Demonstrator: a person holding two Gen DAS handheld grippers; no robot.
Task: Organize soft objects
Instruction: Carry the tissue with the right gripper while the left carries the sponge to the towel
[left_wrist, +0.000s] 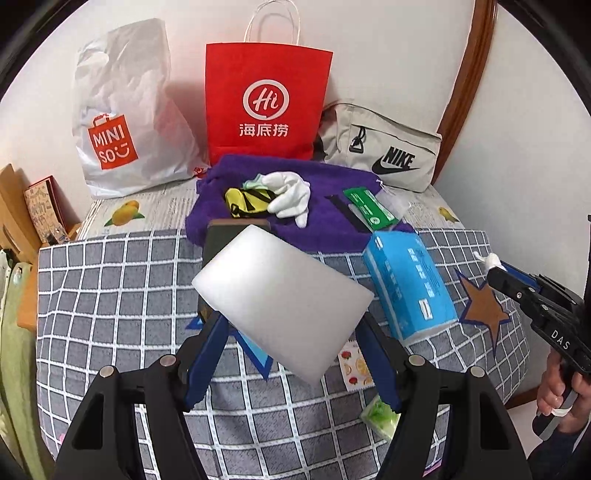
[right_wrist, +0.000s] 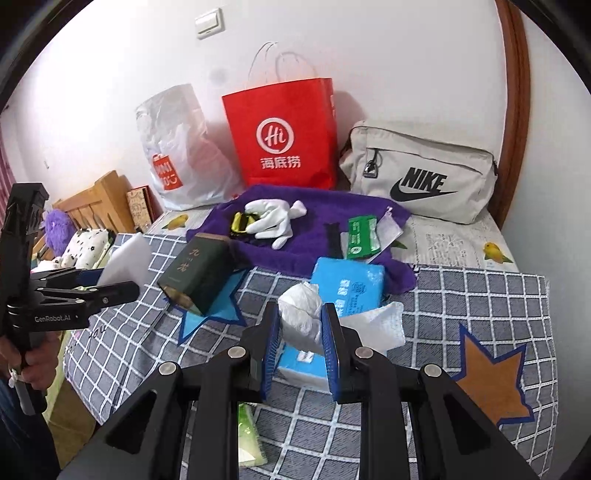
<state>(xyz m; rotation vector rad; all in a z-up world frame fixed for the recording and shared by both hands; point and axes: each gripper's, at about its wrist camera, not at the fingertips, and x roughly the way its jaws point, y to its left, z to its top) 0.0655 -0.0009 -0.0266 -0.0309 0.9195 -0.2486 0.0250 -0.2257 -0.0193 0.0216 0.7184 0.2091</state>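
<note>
Checked blanket (right_wrist: 480, 295) bare at right; jaws clamp foam block (left_wrist: 284, 299), tissue (right_wrist: 301, 314).

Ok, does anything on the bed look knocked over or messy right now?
Yes: the dark green tin lies tipped on its side on the checked blanket, beside the purple towel. A white glove and small packets lie scattered on that towel.
</note>
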